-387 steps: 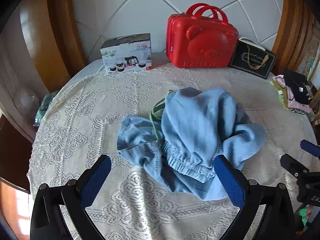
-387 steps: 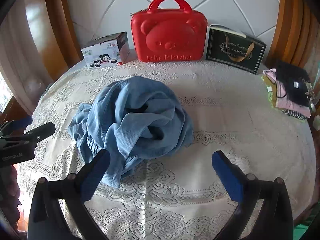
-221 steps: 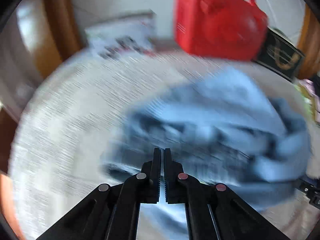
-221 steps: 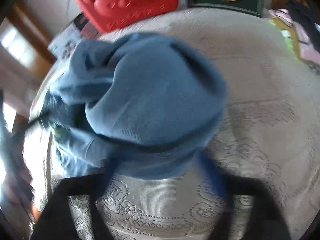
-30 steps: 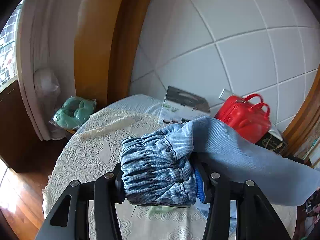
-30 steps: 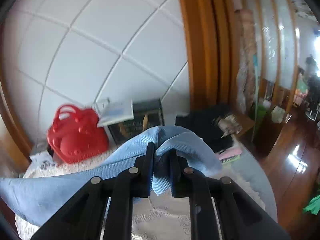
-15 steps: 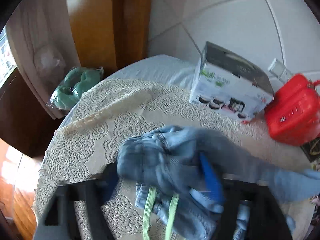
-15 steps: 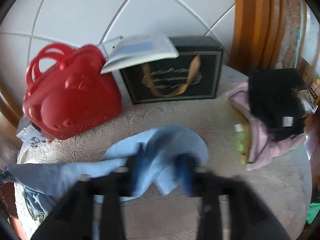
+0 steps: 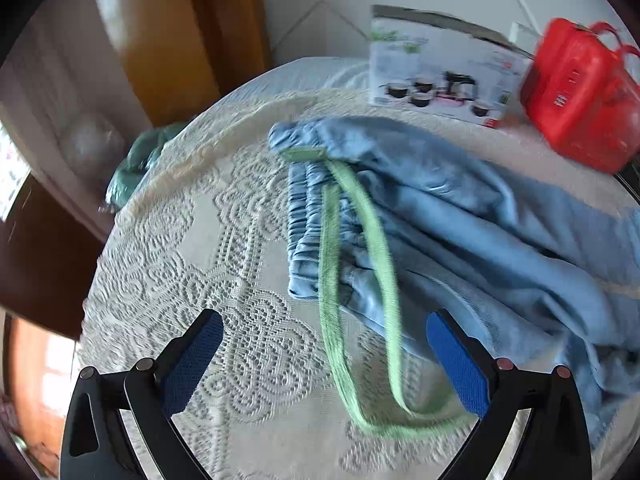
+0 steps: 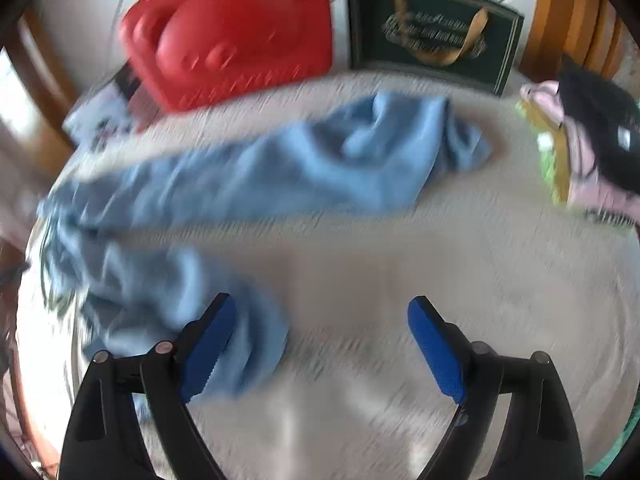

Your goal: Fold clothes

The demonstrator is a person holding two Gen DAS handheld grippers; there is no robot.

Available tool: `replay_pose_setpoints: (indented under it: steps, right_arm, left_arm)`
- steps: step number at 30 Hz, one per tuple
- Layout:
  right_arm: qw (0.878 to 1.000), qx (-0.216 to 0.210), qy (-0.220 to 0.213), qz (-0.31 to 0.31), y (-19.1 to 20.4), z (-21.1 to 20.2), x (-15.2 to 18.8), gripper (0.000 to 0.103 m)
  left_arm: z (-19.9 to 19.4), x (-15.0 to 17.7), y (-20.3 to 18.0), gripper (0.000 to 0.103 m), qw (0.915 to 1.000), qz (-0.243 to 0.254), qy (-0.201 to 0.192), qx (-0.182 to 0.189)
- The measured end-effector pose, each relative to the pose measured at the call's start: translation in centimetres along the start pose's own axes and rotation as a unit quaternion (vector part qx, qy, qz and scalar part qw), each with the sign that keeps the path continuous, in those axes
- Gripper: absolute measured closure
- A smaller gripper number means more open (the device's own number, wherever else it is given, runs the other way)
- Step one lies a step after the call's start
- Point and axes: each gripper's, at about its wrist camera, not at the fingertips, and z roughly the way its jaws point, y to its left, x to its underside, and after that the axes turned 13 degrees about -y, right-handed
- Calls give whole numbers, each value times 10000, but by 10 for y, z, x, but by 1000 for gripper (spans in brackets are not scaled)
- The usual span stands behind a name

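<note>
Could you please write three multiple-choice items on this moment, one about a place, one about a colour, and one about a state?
1. Where does the red bear-face case stand?
A. At the far edge of the table, beside the dark gift bag
B. On the floor
C. On top of the blue trousers

2. What colour is the drawstring at the trousers' elastic waistband?
A. Red
B. Light green
C. Black

3. What state are the left gripper and right gripper in?
A. Both clamped on the trousers
B. Only the left clamped
C. Both open, holding nothing

Answers:
1. A: in the right wrist view it stands on the lace tablecloth next to the gift bag.
2. B: two green cords trail from the waistband.
3. C: each view shows the blue pads wide apart, with nothing held between them.
</note>
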Motion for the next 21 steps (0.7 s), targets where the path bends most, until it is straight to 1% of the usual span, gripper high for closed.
replay_pose_setpoints:
  steps: [2, 3, 6, 7, 8, 9, 10, 11, 12, 13, 15, 16, 17, 18, 19, 20, 21]
  right_arm:
    - [9998, -134, 148, 25, 12, -3, 20, 14]
    - [9995, -208, 221, 40, 19, -4, 29, 14]
    - [9984, -431, 365, 59, 43, -5, 52, 13]
    - [9979, -506, 400, 55, 53, -5, 59, 10]
    - [9975, -569, 421, 48, 61, -5, 63, 4]
    - [9972, -615, 418, 40, 68, -4, 65, 2]
    - [9970, -661, 396, 32, 77, -3, 69, 1]
    - [9970, -677, 366, 22, 85, -1, 71, 1]
    - [9974, -648, 325, 10, 93, 3, 72, 0]
    - [9978, -598, 293, 1, 99, 8, 73, 0]
    - [9985, -459, 310, 30, 107, 22, 75, 0]
    - [9981, -476, 378, 65, 111, 29, 77, 3]
    - [9977, -517, 435, 44, 115, 34, 78, 36]
    - [9980, -468, 416, -105, 119, 34, 78, 56]
    - [9982, -346, 321, -366, 123, 27, 74, 98]
    - [9980, -325, 270, -477, 122, 20, 70, 98]
    - [9980, -391, 242, -430, 115, 9, 64, 98]
  left_arm:
    - [10, 0, 1, 1, 9998, -152, -129, -28]
    - [17, 0, 1, 1, 9997, -211, -132, -19]
    - [41, 3, -10, 1, 9993, -269, 118, 233]
    - [50, 7, -18, 1, 9989, -211, 255, 318]
    - [53, 11, -23, 1, 9989, -186, 286, 315]
    - [56, 15, -29, 1, 9989, -162, 316, 312]
    - [59, 19, -34, 8, 9988, -143, 342, 308]
    - [57, 19, -36, 12, 9989, -194, 304, 288]
    - [54, 18, -38, 28, 9990, -201, 253, 311]
    - [50, 17, -39, 59, 9990, -213, 209, 343]
    - [45, 14, -38, 94, 9970, -366, 268, 625]
    - [40, 12, -36, 94, 9963, -490, 264, 660]
    - [31, 10, -31, 95, 9965, -532, 139, 621]
    - [23, 9, -26, 95, 9966, -574, 15, 583]
    - [14, 7, -20, 95, 9965, -620, -108, 544]
    - [5, 5, -9, 95, 9960, -710, -220, 494]
    - [-8, 4, 1, 95, 9952, -792, -349, 450]
